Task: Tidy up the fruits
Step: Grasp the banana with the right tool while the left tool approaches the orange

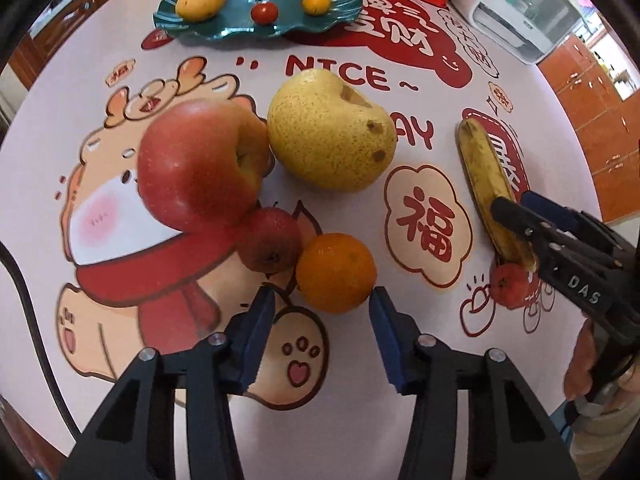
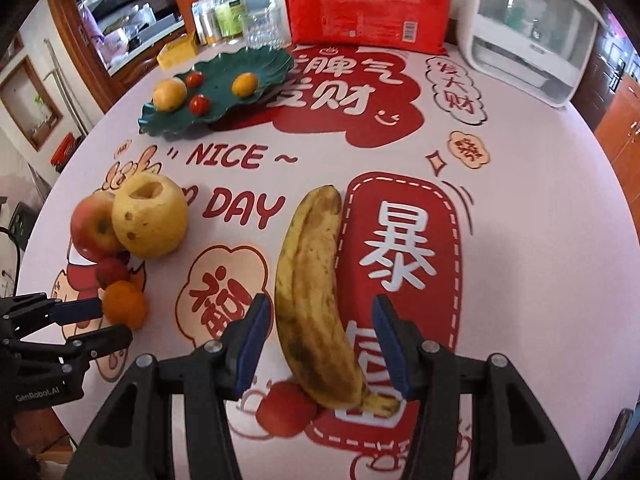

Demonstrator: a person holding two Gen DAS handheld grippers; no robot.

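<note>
Lying on the tabletop (image 2: 520, 240) between the wide-open fingers of the right claw (image 2: 318, 344) is the banana (image 2: 312, 292), long and spotted brown, with its stem end close to the camera. The blue pads (image 2: 252, 340) stand on both sides of the banana and it is not clear that they touch it; nothing is gripped. In the left wrist view the right claw (image 1: 516, 206) reaches in from the right edge over the near end of the banana (image 1: 486, 176).

The left claw (image 1: 322, 320) is also wide open and holds nothing. Its pads (image 1: 260, 328) are just before the orange (image 1: 335, 272), which sits in front of the gap. A small red fruit (image 1: 270, 245) touches the orange on the left. Behind them are the big red apple (image 1: 200, 166) and the yellow pear (image 1: 330, 130), side by side and touching.

At the far side of the tabletop is the green plate (image 1: 276, 4) with wavy rim. On it lie a yellow fruit (image 1: 201, 1), a small tomato (image 1: 264, 12) and a small orange fruit (image 1: 316, 2); the right wrist view shows a second tomato (image 2: 195, 79) there. Behind the plate are a red package (image 2: 366, 10) and a white appliance (image 2: 524, 32), well apart from the loose fruits
</note>
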